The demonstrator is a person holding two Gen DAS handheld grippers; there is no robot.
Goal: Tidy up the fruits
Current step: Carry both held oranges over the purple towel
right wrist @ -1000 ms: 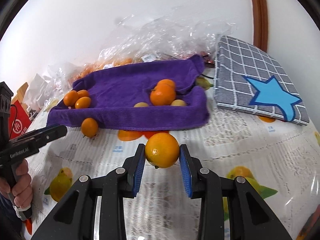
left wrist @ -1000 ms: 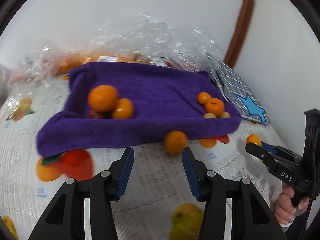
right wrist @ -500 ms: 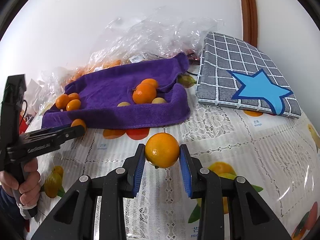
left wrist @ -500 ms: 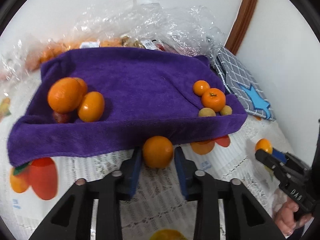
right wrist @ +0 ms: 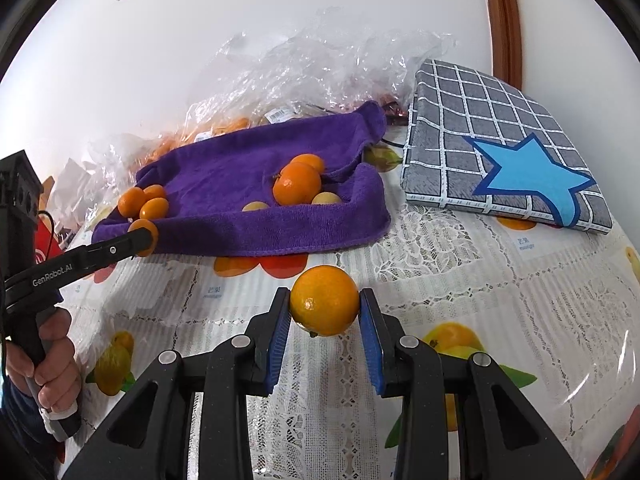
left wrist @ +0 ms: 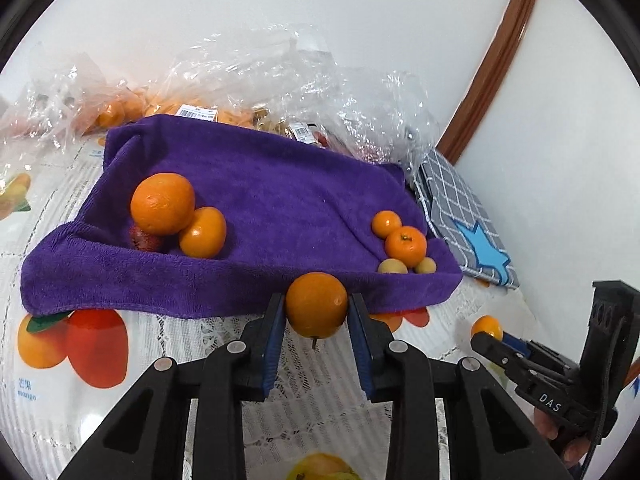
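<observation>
A purple towel (left wrist: 272, 200) lies on the table with fruit on it: a big orange (left wrist: 162, 203) and a smaller one (left wrist: 202, 232) at its left, a tangerine (left wrist: 405, 244) with small fruits at its right. My left gripper (left wrist: 317, 312) is shut on an orange (left wrist: 316, 304) just in front of the towel's front edge. My right gripper (right wrist: 325, 312) is shut on another orange (right wrist: 324, 299) above the tablecloth, in front of the towel (right wrist: 256, 184). The right gripper also shows in the left wrist view (left wrist: 490, 336).
Clear plastic bags (left wrist: 280, 80) of fruit lie behind the towel by the wall. A grey checked cushion with a blue star (right wrist: 504, 152) lies to the right of the towel. The tablecloth (right wrist: 480, 280) has printed fruit pictures.
My left gripper moved forward to the orange by the towel's edge, closed on it and lifted it slightly. The right gripper kept its orange and moved a little.
</observation>
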